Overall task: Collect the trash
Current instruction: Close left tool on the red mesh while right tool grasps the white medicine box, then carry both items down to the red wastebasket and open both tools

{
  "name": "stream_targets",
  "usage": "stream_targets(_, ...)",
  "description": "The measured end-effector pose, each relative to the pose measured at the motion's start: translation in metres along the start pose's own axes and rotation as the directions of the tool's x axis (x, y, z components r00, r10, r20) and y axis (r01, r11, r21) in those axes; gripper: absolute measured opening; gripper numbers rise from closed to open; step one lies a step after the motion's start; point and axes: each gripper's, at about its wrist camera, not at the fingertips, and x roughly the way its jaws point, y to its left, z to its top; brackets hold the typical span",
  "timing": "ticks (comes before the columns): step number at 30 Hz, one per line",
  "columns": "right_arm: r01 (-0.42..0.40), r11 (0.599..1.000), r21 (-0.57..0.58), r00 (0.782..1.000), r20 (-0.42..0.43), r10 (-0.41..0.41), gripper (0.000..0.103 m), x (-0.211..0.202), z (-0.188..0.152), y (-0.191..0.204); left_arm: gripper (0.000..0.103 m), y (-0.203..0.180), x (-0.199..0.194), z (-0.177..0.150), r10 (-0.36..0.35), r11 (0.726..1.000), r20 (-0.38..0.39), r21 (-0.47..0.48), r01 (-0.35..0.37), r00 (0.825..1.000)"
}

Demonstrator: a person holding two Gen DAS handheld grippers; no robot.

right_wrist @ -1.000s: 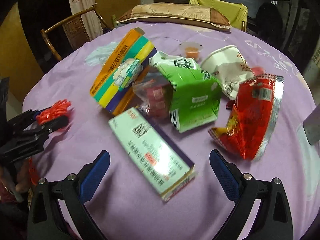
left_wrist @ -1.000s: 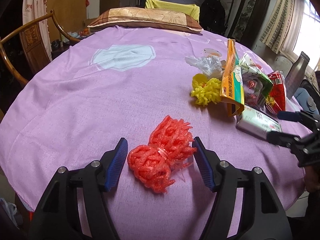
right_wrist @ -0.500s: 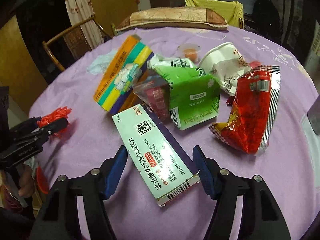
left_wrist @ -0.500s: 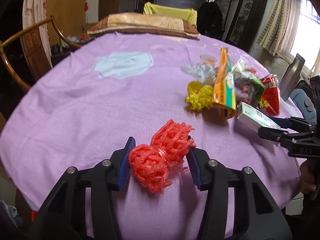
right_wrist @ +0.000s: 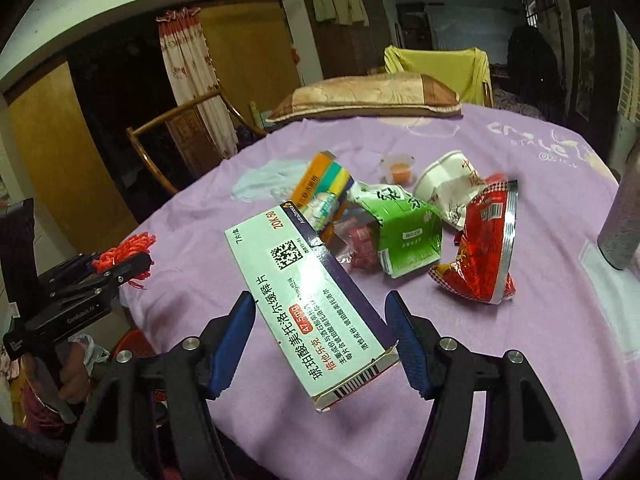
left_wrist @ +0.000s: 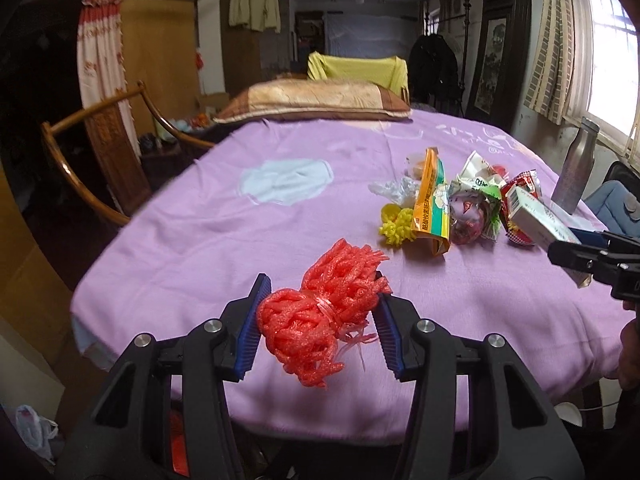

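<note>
Right wrist view, medicine box (right_wrist: 316,312) hiding wrappers (right_wrist: 360,240), steel bottle (right_wrist: 622,220) cropped

Home: pillow (left_wrist: 316,100), curtain (left_wrist: 100,52), wooden chair (left_wrist: 108,148).

L gripper (left_wrist: 320,320) pinched tight on red foam net (left_wrist: 320,312), lifted off purple table (left_wrist: 200,240) near its front edge. R gripper (right_wrist: 324,340) clamped on white medicine box (right_wrist: 308,300), raised above same table, tilted.

Bare cloth (left_wrist: 224,216) lies left of the wrapper pile (left_wrist: 460,208), seemingly unobstructed.
</note>
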Motion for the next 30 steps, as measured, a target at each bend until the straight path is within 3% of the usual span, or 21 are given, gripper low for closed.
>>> stream_targets(8, -0.047, 0.998, -0.038, 0.998, 0.032, 0.048, 0.066, -0.021, -0.005, 0.037, 0.05, 0.025, -0.046, -0.018, 0.055, 0.998, 0.059, -0.011, -0.055, 0.997)
stream_targets(15, -0.112, 0.988, -0.109, 0.994, -0.022, 0.11, 0.066, -0.001, 0.004, 0.095, 0.05, 0.068, -0.059, -0.041, 0.14, 0.99, 0.037, -0.014, -0.14, 0.989)
stream_targets(19, -0.152, 0.975, -0.163, 0.987, -0.072, 0.142, 0.066, 0.018, 0.01, 0.135, 0.05, 0.105, -0.054, -0.06, 0.191, 0.981, -0.021, -0.013, -0.191, 0.981)
stream_targets(23, -0.204, 0.955, -0.217, 0.975, -0.135, 0.178, 0.066, 0.042, 0.014, 0.177, 0.05, 0.139, -0.038, -0.09, 0.243, 0.97, -0.122, 0.003, -0.244, 0.962)
stream_targets(29, -0.271, 0.92, -0.282, 0.945, -0.258, 0.199, 0.066, 0.083, 0.008, 0.238, 0.053, 0.192, -0.01, -0.148, 0.236, 0.964, -0.303, -0.048, -0.262, 0.923)
stream_targets(30, -0.281, 0.915, -0.289, 0.939, -0.281, 0.199, 0.066, 0.091, 0.006, 0.248, 0.058, 0.198, -0.005, -0.158, 0.228, 0.964, -0.327, -0.057, -0.26, 0.917)
